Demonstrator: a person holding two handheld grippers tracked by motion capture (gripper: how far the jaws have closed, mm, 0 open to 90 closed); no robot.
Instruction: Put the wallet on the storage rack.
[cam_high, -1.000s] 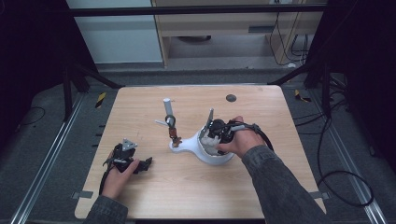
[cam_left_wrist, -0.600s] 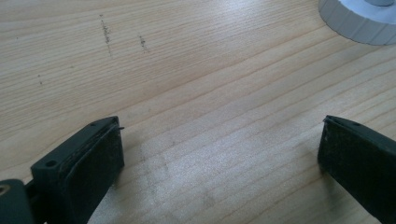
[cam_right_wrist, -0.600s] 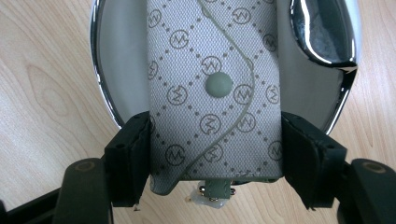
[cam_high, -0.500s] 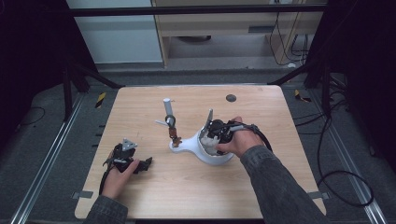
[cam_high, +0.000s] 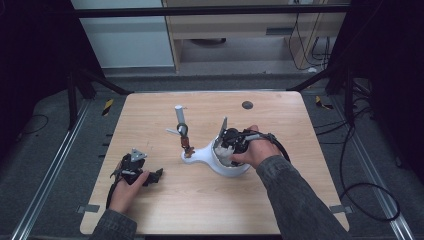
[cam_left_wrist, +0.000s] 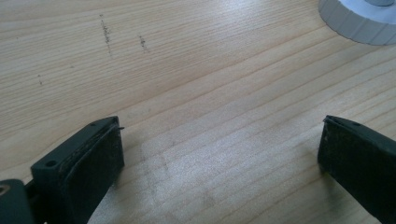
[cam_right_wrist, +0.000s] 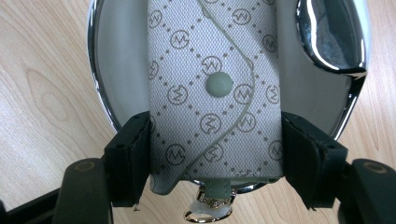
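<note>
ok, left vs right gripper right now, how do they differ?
The left gripper has its jaws wide apart with bare table between them; the right gripper is shut on the patterned pouch. Left rests on the wood; right sits over the chrome-rimmed dish. Both have black jaws.

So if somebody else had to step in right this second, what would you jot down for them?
Right gripper: shut on a patterned grey pouch, held over the chrome-rimmed dish of a white stand.
Left gripper: open, nothing between its jaws, resting on the table at the near left.
Done: the pouch is gripped and at the dish.
Left: whether the pouch already lies in the dish I cannot tell; probably set it down and let go. A keyring hangs from the pouch's near end.
</note>
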